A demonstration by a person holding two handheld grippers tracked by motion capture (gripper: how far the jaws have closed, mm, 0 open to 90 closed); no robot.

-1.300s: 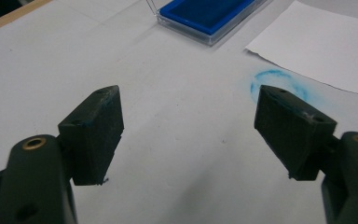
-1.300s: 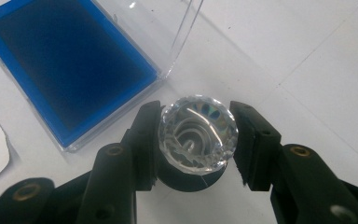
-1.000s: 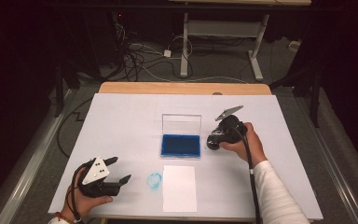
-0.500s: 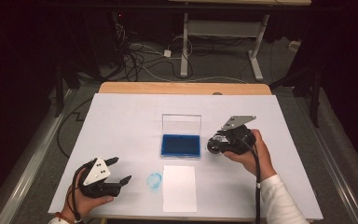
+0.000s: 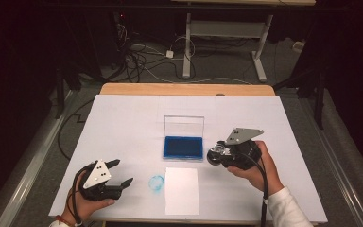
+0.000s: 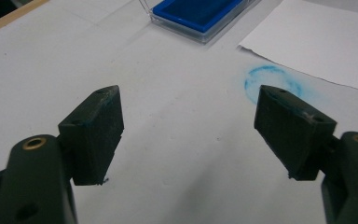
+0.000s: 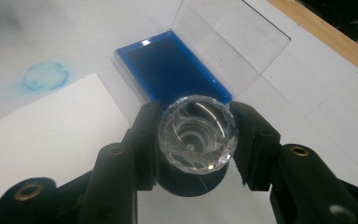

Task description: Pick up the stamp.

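The right gripper (image 5: 215, 156), at the centre right of the high view, pinches a clear faceted stamp (image 7: 198, 133) just beside the open blue ink pad (image 5: 183, 147). The smooth stamp could slip or smear ink. The left gripper (image 5: 123, 177) rests with its jaws spread

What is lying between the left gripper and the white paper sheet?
In the high view, a round blue ink ring marks the table cover between the left gripper and the paper sheet; nothing else lies there.

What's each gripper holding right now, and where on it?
Right gripper clamps the stamp by the sides of its faceted clear knob. Left gripper holds nothing, jaws open.
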